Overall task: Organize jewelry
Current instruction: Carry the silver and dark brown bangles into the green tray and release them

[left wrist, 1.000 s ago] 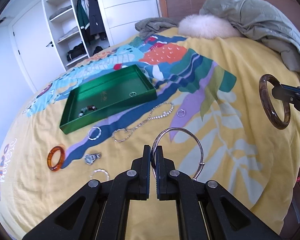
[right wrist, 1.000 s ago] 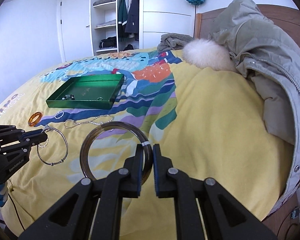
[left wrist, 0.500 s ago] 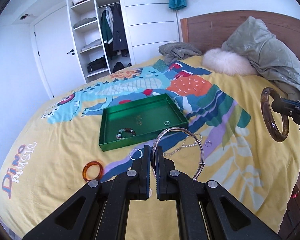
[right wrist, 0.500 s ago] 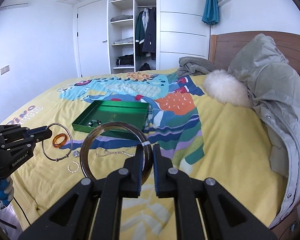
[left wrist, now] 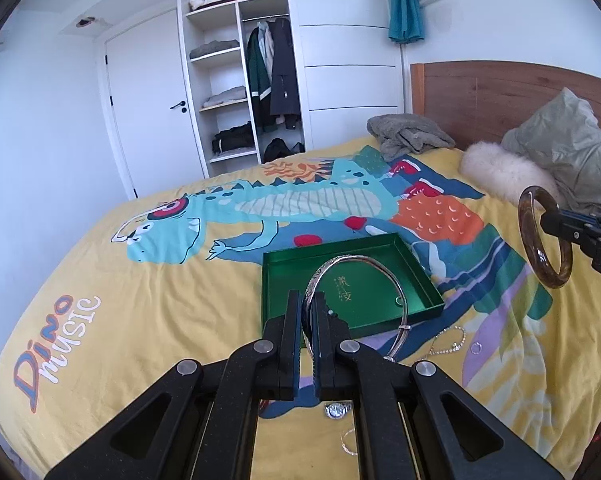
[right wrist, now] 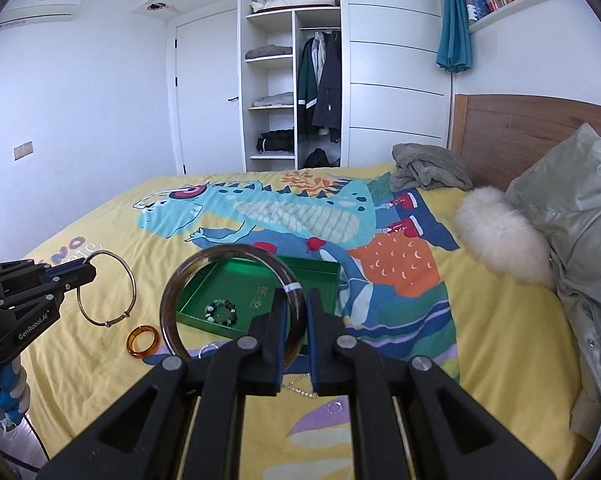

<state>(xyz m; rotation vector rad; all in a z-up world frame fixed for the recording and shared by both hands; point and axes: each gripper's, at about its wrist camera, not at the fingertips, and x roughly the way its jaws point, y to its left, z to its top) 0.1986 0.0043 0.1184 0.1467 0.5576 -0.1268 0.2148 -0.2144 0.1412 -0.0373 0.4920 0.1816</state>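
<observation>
The left gripper (left wrist: 309, 312) is clamped on a thin silver bangle (left wrist: 360, 264), which stands upright just ahead of its fingertips. The right gripper (right wrist: 295, 312) is pinched on a thicker brown translucent bangle (right wrist: 172, 300), whose hoop rises ahead and to the left of its fingers. Both hang above a bed covered by a yellow duvet (left wrist: 172, 312) printed with a blue dinosaur and the words "Dino music".

Straight ahead of and below both grippers lies an open green tray (right wrist: 324, 270). A dark beaded bracelet (right wrist: 220, 312) rests in it, and near its right wall sits what may be a small ring (left wrist: 398, 300), too small to be sure. An amber ring-shaped bangle (right wrist: 142, 342) lies on the duvet left of the right gripper, and a silver chain (left wrist: 448, 342) right of the left one.

Beyond the tray are a grey crumpled cloth (right wrist: 428, 166), a white fur piece (right wrist: 500, 236) and a pale green padded coat (right wrist: 580, 216) against a wooden headboard (left wrist: 480, 100). An open white wardrobe (right wrist: 292, 80) stands behind the bed.
</observation>
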